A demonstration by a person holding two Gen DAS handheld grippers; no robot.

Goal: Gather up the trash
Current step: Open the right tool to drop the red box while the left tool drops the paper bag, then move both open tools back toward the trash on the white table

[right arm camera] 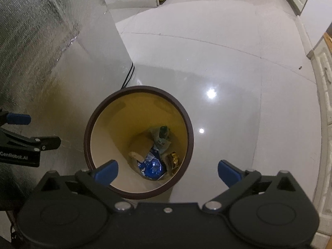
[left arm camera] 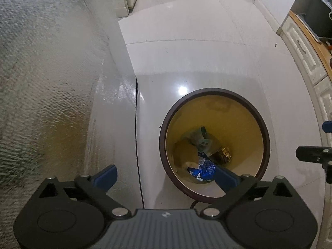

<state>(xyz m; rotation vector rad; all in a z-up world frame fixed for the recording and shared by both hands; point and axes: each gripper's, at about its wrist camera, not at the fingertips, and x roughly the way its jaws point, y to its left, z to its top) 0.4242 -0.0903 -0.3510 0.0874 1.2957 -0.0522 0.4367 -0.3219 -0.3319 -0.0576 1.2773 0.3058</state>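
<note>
**Yellow-lined bin holds trash; both tongs spread, empty**

Bin [right arm camera: 138, 142] stands on glossy floor [right arm camera: 228, 66], near foil wall [left arm camera: 51, 83]. Inside: blue wrapper [right arm camera: 152, 167], gold wrapper [right arm camera: 173, 160], green bag [right arm camera: 161, 137], brown scrap.

L gripper [left arm camera: 164, 175] and R gripper [right arm camera: 167, 171]: jaws wide, nothing btwn.

Risks, judged: R gripper's left finger overlaps rim; a dip could tip bin. Cable [left arm camera: 138, 145] runs beside bin, snag hazard.

Both my wrist cameras look steeply down past their blue fingertips at a round bin [left arm camera: 214, 145] on the glossy floor [left arm camera: 197, 58]. Left view stands left of it, right view more overhead; both share bin, floor and textured wall [right arm camera: 41, 51].
</note>
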